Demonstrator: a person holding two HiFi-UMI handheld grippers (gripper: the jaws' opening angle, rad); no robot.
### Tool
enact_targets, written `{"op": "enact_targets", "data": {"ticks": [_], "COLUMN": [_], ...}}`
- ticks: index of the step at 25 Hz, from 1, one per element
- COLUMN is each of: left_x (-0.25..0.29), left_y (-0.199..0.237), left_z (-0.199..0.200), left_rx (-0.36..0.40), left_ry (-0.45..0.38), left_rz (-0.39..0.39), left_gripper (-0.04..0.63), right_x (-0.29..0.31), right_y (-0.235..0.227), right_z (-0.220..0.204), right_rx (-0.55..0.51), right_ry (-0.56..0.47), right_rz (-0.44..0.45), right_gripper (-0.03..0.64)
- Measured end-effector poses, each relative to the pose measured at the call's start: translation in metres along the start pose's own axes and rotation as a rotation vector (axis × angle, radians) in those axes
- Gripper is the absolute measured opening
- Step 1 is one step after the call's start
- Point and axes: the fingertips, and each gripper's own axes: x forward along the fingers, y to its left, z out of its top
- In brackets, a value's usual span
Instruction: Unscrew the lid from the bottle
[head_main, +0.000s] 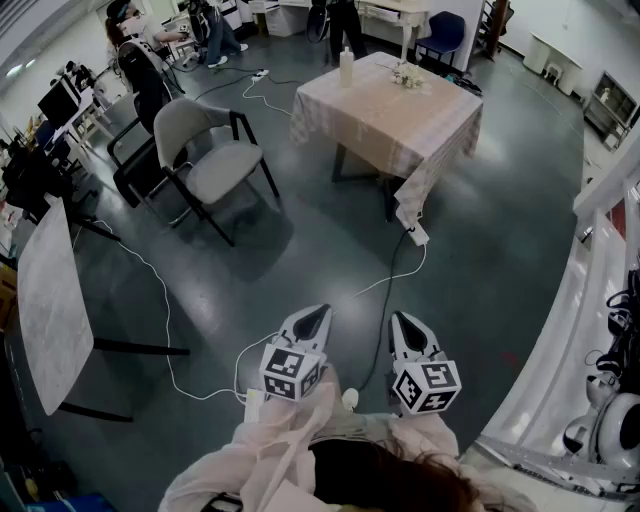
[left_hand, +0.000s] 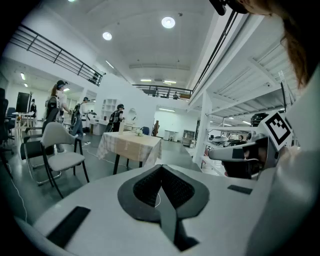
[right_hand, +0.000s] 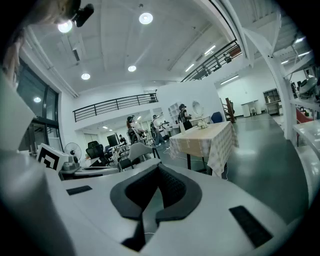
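A: Quick one. Where's the bottle (head_main: 346, 68)?
B: Upright on the table (head_main: 440, 120), at the table's far edge in the head view. It's a pale bottle on a checked cloth. A small bunch of flowers (head_main: 405, 75) sits near it on the same cloth.
A: Lid?
B: Too small to tell anything about the lid.
A: Grippers?
B: The left gripper (head_main: 318, 314) and right gripper (head_main: 398, 318) are both low in the head view. They're held side by side, close to the person's body, over the dark floor. Both are well apart from the bottle, with the table across a stretch of floor from them.
A: Jaws?
B: On the left the pads are pressed together with nothing between them. The right is the same, closed on nothing. Each gripper view looks over its closed jaws at the table in the distance.
A: Pointing where?
B: Roughly toward the table, tipped slightly down.
A: Anything in between?
B: A power strip (head_main: 417, 235) lies on the floor by the table's near corner. A grey chair (head_main: 215, 165) stands left of the table, apart from it.
A: Any contact?
B: No. Neither gripper touches the bottle, table or chair.
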Motion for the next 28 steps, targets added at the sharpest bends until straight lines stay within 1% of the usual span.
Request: {"op": "enact_targets", "data": {"ticks": [7, 12, 19, 24, 28], "left_x": [-0.020, -0.027, -0.035, -0.022, 0.000], "left_y": [0.007, 0.006, 0.010, 0.020, 0.037], "left_z": [-0.010, -0.013, -0.019, -0.021, -0.010], "left_rx": [-0.008, -0.009, -0.023, -0.030, -0.019], "left_ry": [0.009, 0.003, 0.011, 0.022, 0.024], "left_rz": [0.028, 0.042, 0.063, 0.071, 0.061], "left_gripper": [0.026, 0.026, 0.026, 0.026, 0.026], "right_x": [-0.005, -0.008, -0.008, 0.004, 0.028], "right_y": [0.010, 0.015, 0.019, 0.008, -0.002], "right_z": [-0.009, -0.007, -0.022, -0.018, -0.007], "right_rx": [0.018, 0.017, 0.038, 0.045, 0.049], "right_ry": [0.001, -0.016, 0.029, 0.023, 0.013], "right_rz": [-0.014, -0.002, -0.002, -0.013, -0.030], "right_gripper": [0.011, 0.011, 0.011, 0.011, 0.011]}}
